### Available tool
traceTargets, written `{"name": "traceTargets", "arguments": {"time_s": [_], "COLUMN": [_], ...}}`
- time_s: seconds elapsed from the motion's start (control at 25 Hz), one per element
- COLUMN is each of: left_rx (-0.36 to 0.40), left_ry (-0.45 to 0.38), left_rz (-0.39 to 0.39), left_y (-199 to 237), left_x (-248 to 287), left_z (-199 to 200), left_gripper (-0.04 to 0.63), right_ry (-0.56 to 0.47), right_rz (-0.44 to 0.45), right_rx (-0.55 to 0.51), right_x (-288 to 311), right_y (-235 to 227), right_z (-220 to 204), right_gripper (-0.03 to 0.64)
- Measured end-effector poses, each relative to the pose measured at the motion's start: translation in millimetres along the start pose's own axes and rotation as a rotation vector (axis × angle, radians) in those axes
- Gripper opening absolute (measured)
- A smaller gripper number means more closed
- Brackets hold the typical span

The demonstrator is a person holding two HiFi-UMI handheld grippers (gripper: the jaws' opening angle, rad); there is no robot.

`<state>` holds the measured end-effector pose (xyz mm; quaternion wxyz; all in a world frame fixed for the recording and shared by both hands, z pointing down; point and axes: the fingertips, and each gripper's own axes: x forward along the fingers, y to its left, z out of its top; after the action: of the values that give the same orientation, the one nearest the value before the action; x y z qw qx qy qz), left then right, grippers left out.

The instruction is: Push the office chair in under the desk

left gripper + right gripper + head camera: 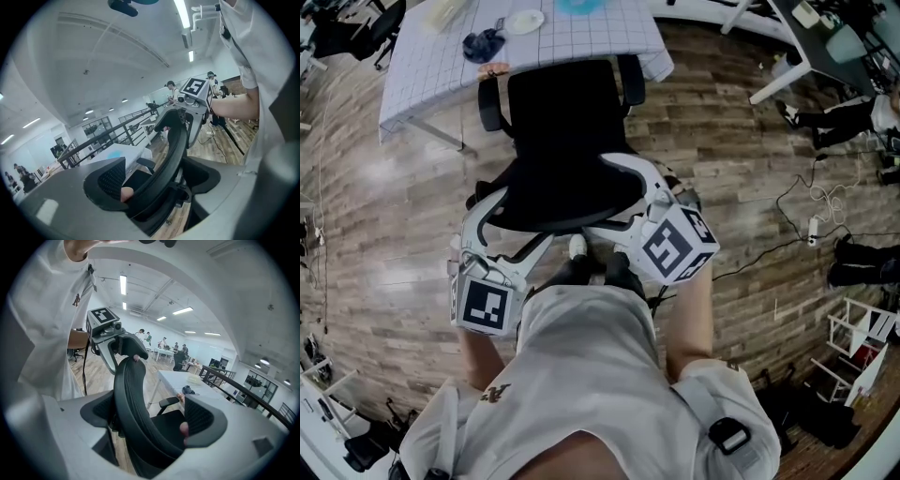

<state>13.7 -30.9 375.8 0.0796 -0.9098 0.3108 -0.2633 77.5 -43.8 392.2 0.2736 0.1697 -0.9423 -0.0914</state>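
1. Backrest (562, 192) of the black mesh office chair (567, 112) was the part nearest the person, whose white-shirted torso (591, 375) filled the bottom of the head view.
2. The chair stood on the brown wood-plank floor (741, 169) and faced the surface (572, 42), which was draped in a white grid-printed cloth. The seat's front was at the cloth's hanging edge, with both armrests just beside that edge.
3. The white left gripper (485, 214) was at the backrest's left edge. In the left gripper view its dark-padded fingers (110, 180) stood wide apart on either side of the backrest rim. A gap showed beside one pad, so they straddled the rim rather than clamping it.
4. The white right gripper (652, 183) was at the backrest's right edge. Its fingers (208, 420) were likewise spread wide, with the rim lying close to one finger and clear of the other.
5. A dark blue crumpled bundle (483, 44) and a round white plate (525, 21) lay on the surface near the chair.
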Motion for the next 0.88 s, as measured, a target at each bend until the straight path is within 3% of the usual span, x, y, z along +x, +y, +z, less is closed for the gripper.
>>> {"name": "traceTargets", "arguments": {"time_s": [0.4,0.88], "left_rx": [-0.039,-0.068], "left_ry": [0.065,0.060], "left_rz": [0.048,0.100], "left_y": [-0.7,2.8], "left_x": [24.6,49.9], "left_z": [11.5,28.7], "left_gripper": [0.390,0.410], "right_ry": [-0.042,-0.090], "right_rz": [0.086,0.160], "right_rx": [-0.041,-0.065], "right_x": [-9.9,-21.8], "right_y": [-20.1,-43.2], "right_z": [-14.5,-21.3], "right_gripper": [0.460,0.468]}}
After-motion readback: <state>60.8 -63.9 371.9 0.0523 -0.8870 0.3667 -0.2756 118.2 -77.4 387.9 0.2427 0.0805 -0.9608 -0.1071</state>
